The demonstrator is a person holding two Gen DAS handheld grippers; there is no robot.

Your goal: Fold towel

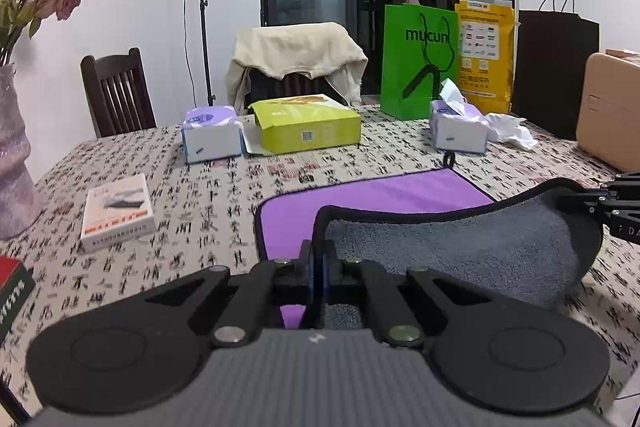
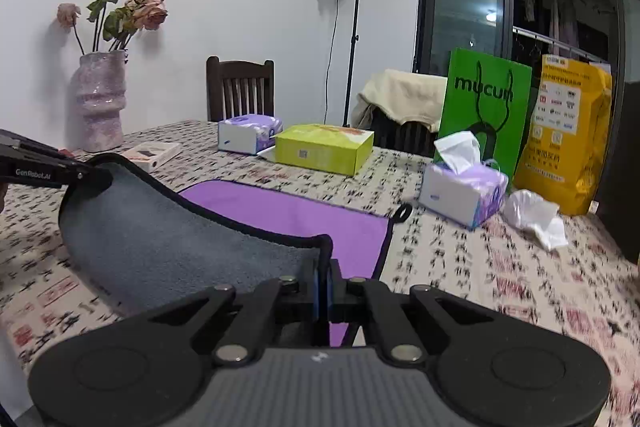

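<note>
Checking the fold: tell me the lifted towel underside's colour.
Grey, with black edging; the towel's flat side is purple. Clearest from the right wrist.

Matte black two-finger claws on grey ribbed bodies

The left claw [image 1: 318,267] has black linkage arms spreading to two broad round black pads, each with a faint raised ring; silvery and brassy pivot screws sit at the joints, and a blue strip runs along the inner face of its fingers [image 1: 306,269]. Its near body is grey, finely ribbed, with a small white mark at the centre. The right claw [image 2: 324,279] looks the same: black arms, round pads, metal screws, blue inner strip, grey ribbed body. White "GenRobot.AI" lettering shows on the left claw's side in the right wrist view.
</note>
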